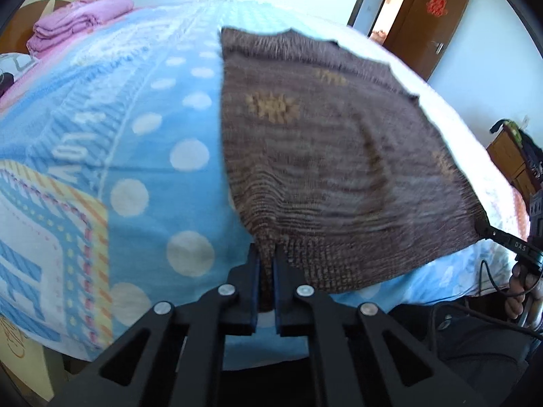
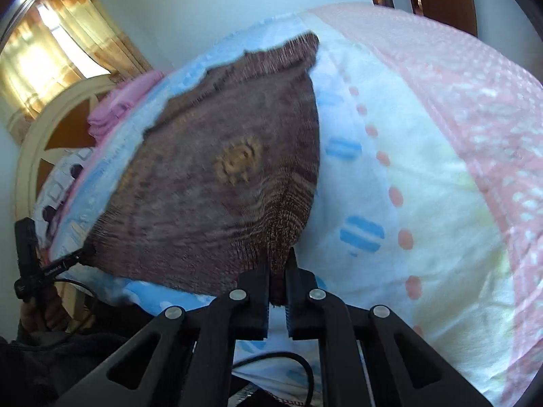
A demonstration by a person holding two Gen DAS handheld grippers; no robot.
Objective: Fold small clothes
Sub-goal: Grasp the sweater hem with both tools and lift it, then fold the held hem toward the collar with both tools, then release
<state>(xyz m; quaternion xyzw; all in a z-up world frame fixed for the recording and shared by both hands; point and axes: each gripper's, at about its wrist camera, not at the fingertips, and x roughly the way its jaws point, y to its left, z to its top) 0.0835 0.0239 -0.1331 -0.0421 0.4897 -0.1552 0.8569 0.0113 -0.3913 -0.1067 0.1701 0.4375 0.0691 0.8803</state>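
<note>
Brown knit garment (image 1: 322,156) on the bed (image 1: 142,156): left tool (image 1: 267,264) and right tool (image 2: 279,278) pinch its near corners; next, carry both toward upper frame together.

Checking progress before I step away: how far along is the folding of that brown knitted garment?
Done: the brown knitted garment lies spread flat on the bed's blue dotted blanket. In hand: the left gripper and right gripper each pinch a near hem corner. Left: no fold shows yet, so all the folding remains.
</note>
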